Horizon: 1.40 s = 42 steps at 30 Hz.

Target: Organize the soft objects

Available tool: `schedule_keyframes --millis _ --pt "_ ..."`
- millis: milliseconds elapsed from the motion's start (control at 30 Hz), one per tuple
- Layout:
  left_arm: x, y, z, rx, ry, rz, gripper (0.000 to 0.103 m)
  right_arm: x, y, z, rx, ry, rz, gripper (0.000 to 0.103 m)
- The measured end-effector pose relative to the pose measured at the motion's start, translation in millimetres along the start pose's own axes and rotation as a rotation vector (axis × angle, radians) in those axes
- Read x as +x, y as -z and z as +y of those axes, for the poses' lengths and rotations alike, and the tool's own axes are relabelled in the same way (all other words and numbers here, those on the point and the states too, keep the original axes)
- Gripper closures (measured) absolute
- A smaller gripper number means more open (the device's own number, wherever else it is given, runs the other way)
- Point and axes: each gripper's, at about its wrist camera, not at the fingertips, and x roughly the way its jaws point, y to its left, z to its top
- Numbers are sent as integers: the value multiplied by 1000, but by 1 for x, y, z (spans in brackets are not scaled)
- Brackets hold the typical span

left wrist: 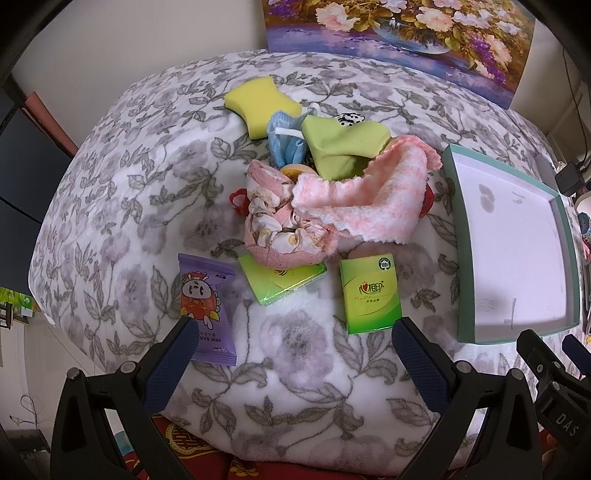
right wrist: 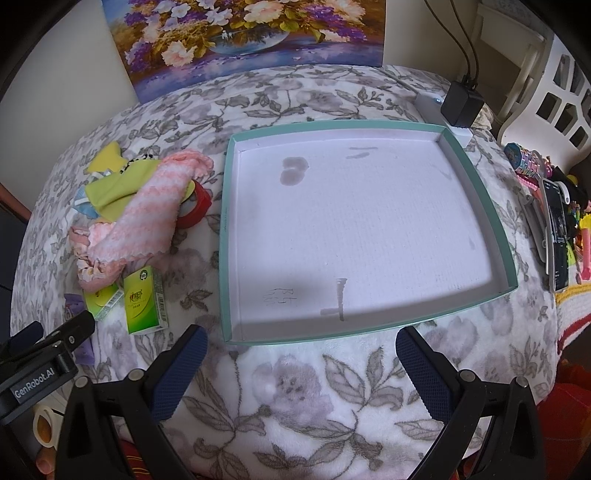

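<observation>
A heap of soft things lies on the floral blanket: a pink-white fluffy towel point(left wrist: 365, 199) point(right wrist: 147, 214), a pink floral cloth point(left wrist: 280, 225), a green cloth point(left wrist: 343, 144), a blue face mask point(left wrist: 284, 140) and a yellow sponge point(left wrist: 258, 103). Two green tissue packs point(left wrist: 371, 293) point(left wrist: 282, 278) point(right wrist: 142, 299) and a purple snack packet point(left wrist: 207, 306) lie nearer. A shallow teal-rimmed tray point(right wrist: 225, 240) point(left wrist: 456, 236) with a white floor holds nothing. My left gripper point(left wrist: 295, 332) hovers open short of the packs. My right gripper point(right wrist: 301, 341) stands open at the tray's near rim.
A flower painting point(right wrist: 240, 33) leans against the wall behind. A red tape roll point(right wrist: 197, 206) peeks from under the towel. A black charger point(right wrist: 461, 103) on a white power strip sits past the tray's far right corner; a phone point(right wrist: 557, 236) and toys lie at the right.
</observation>
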Motion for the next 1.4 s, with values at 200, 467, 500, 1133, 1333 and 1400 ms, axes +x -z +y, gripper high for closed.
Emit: schedule_keyframes --millis 200,467,500,1133,1333,1400 --pt "0 1 0 -1 0 0 0 -1 0 1 -1 0 1 0" --pt "0 1 0 -1 0 1 0 0 -1 1 -3 1 2 0" --pt "0 2 0 -2 1 1 0 0 -1 2 -6 1 2 0" --pt "21 2 91 -279 58 24 0 1 -15 88 -184 -167 -24 0" --pt "44 9 107 -309 59 86 0 26 -10 122 -234 -188 51 0" --pt "49 10 108 -304 57 100 0 36 -9 130 -257 -171 69 0"
